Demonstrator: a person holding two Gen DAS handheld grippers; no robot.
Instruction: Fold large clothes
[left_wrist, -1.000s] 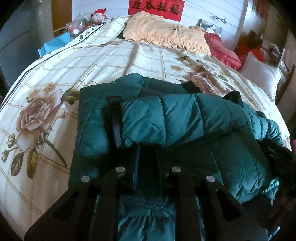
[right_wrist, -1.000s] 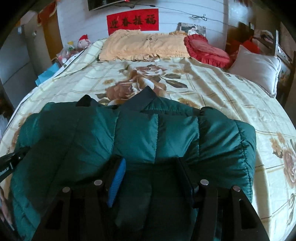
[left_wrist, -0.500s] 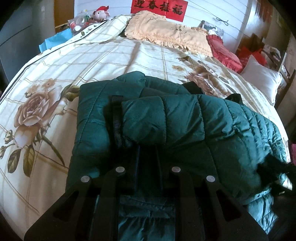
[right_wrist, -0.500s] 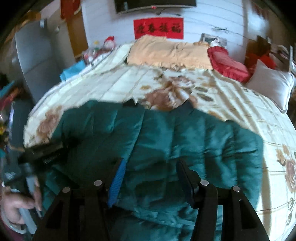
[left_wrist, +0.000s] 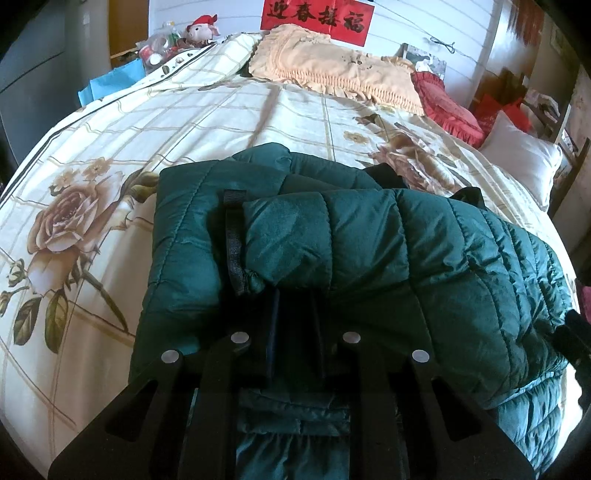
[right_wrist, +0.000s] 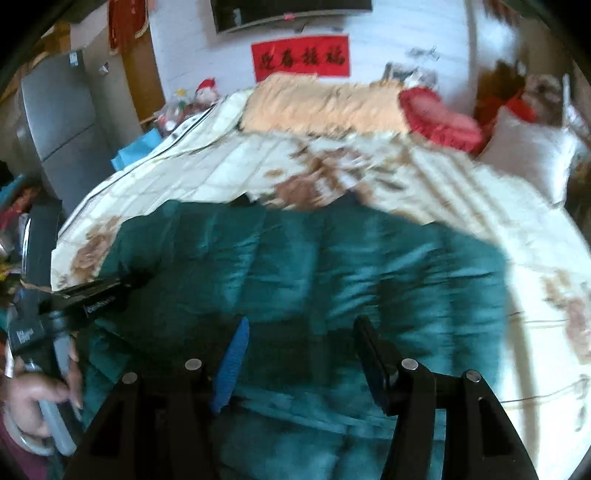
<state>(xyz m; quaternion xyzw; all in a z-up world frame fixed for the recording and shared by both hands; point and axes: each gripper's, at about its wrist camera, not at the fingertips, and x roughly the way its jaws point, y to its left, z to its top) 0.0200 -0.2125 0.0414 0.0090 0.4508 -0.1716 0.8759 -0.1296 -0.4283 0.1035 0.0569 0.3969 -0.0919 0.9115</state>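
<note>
While I am pinching a folded edge of the green puffer jacket (left_wrist: 369, 251) in the left gripper (left_wrist: 295, 295), jaws pressed nearly together on it, I am judging that the slick padding could slide out and the fold could spring open. In the right wrist view the right gripper (right_wrist: 301, 332) is hanging above the jacket with jaws spread and nothing between them, so that side is lying loose and could slump. Both grippers are pointing steeply down toward the bed. At eight o'clock there, a hand (right_wrist: 33, 398) is gripping the left tool's handle. The jacket is lying on the near part of the floral bedspread (left_wrist: 184, 122), with pillows (left_wrist: 332, 70) beyond at twelve o'clock.
</note>
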